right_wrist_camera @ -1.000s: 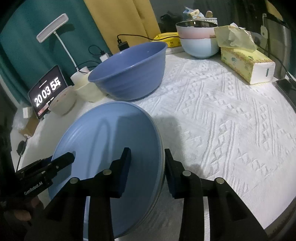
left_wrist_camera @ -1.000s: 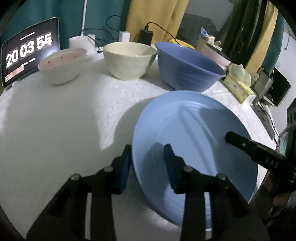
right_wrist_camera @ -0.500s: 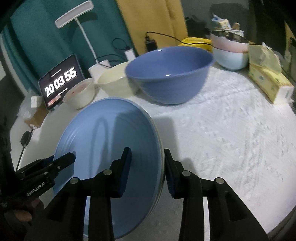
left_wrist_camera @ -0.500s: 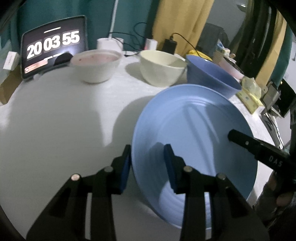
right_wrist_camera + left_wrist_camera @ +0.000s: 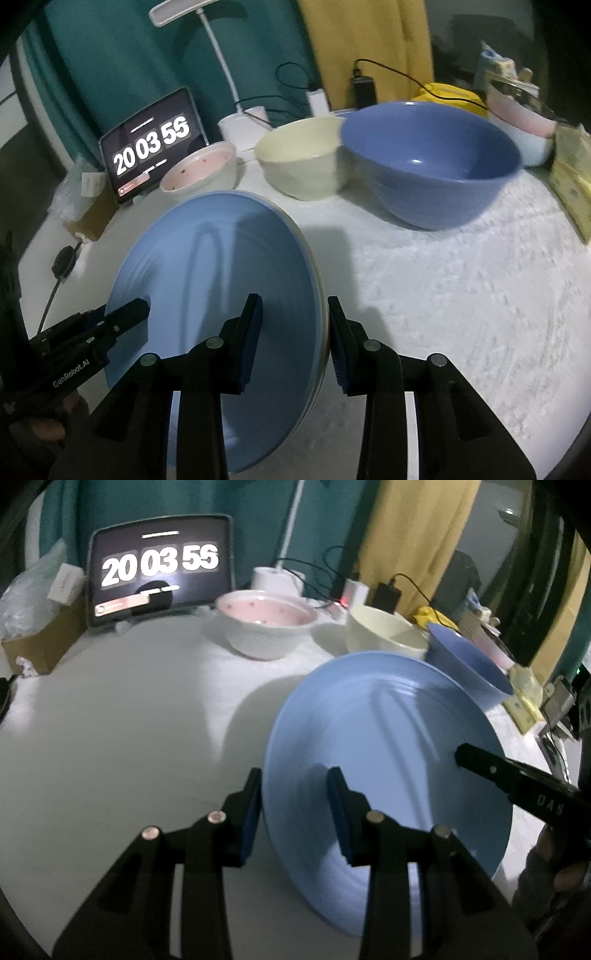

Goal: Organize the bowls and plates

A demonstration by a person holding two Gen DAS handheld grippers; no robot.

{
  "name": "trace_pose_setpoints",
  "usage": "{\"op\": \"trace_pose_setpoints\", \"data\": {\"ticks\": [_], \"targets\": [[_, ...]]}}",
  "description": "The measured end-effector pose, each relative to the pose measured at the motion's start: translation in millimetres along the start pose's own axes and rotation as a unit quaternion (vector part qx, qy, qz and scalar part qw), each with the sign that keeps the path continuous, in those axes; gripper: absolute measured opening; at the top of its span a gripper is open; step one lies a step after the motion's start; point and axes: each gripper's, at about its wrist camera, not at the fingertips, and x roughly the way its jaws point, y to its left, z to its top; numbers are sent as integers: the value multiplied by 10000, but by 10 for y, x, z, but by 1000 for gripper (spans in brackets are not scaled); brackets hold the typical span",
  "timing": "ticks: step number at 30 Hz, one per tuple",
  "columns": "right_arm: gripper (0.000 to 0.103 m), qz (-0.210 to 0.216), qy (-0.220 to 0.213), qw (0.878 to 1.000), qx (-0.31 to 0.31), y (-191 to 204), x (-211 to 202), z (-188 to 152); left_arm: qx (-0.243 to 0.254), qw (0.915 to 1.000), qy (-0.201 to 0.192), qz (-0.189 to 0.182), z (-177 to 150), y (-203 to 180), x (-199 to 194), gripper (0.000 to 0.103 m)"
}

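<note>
I've got the blue plate (image 5: 388, 738) up off the white tablecloth (image 5: 461, 295), tilted on edge. A paler rim shows behind it in the right wrist view; I cannot tell whether that is a second plate. Its lower edge is cut off behind my fingers. The left gripper (image 5: 295, 808) is clamped on the plate's left rim, one pad on each face. The right gripper (image 5: 293, 332) pinches the opposite rim the same way. Both point steeply down at the plate. Beyond the plate stand the pink bowl (image 5: 266, 624), the cream bowl (image 5: 303, 162) and the big blue bowl (image 5: 432, 162), all blurred. Past them, the clock tablet (image 5: 160, 568).
</note>
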Motion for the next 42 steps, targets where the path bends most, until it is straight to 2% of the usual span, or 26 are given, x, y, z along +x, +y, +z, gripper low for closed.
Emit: {"op": "trace_pose_setpoints", "data": {"ticks": [15,23,30,33,42], "targets": [[37,265,244,9992,-162,350,404,143,-267,9991,53,318,75,449,79,36],[37,232,404,9989,-42,343,590,147,-173,9990,61,416,88,468,159,36],[37,169,409,9990,-46,342,593,153,-139,9989,58,445,105,454,175,38],[37,110,423,9990,-73,332,575,154,-196,9980,72,588,106,452,160,38],[38,-21,132,9999,84,82,274,166,-296,9948,-470,856,155,383,-138,44]]}}
